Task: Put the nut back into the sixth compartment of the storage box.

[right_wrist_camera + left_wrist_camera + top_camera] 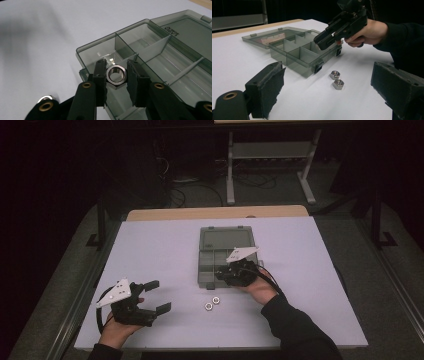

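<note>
From the high view, your left gripper (155, 296) rests near the table's front left corner with its two black jaws spread wide and nothing between them, while your right gripper (223, 274) reaches over the front left corner of the smoky grey translucent plastic compartment box (226, 251), which lies with its lid folded flat behind it on the white table (150, 250). Two loose shiny steel hex nuts (212, 303) lie side by side on the table just in front of the box, between your two hands. In the left gripper view, your own jaws stand far apart at the bottom corners, and the two loose nuts (336, 79) sit on the table between them, just beside the box's (294, 53) latched front edge; your right hand (368, 32) holds its gripper tilted down over the box's near corner. In the right gripper view, your jaws are drawn in narrow on either side of a third shiny steel hex nut (115, 76), its threaded hole facing the camera, held above the box's (160, 50) corner compartment; one loose nut (45, 98) peeks out at the lower left.
</note>
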